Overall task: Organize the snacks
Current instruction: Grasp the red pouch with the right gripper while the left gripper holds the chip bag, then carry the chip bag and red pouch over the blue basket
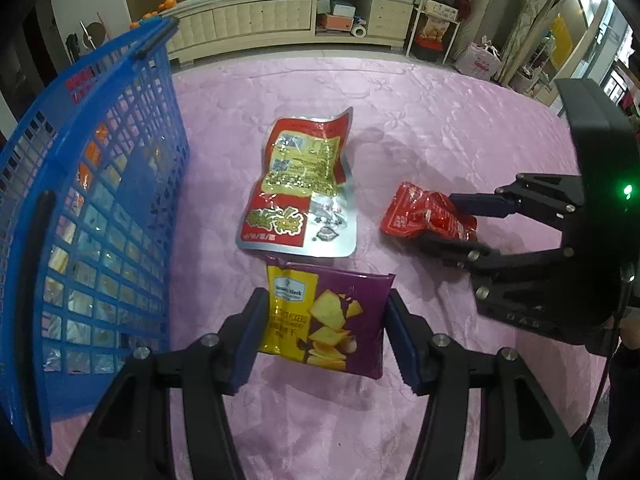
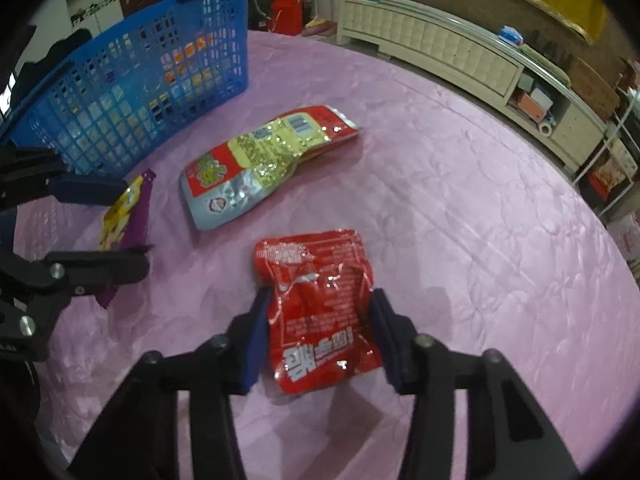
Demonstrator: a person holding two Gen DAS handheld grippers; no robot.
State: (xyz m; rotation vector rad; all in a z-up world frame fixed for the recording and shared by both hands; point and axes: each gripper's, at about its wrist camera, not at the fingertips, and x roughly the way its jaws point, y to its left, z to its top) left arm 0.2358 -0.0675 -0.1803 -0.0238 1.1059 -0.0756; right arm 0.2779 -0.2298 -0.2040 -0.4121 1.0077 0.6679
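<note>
A purple and yellow cracker bag (image 1: 332,320) lies on the pink tablecloth (image 1: 440,120). My left gripper (image 1: 326,295) is shut on it, one blue pad against each side edge. In the right wrist view the same bag (image 2: 120,216) stands on edge between the left gripper's (image 2: 130,228) fingers. A small red snack pack (image 2: 316,336) lies crinkled between the pads of my right gripper (image 2: 320,294), which is shut on it. From the left wrist view the right gripper (image 1: 438,220) clamps that red pack (image 1: 416,212) from the right.
A large red and silver snack pouch (image 1: 300,184) lies loose mid-table, between the two held packs. A blue mesh basket (image 1: 100,200) holding several packets stands at the left, close beside my left gripper. A long cream cabinet (image 1: 280,16) lines the far wall.
</note>
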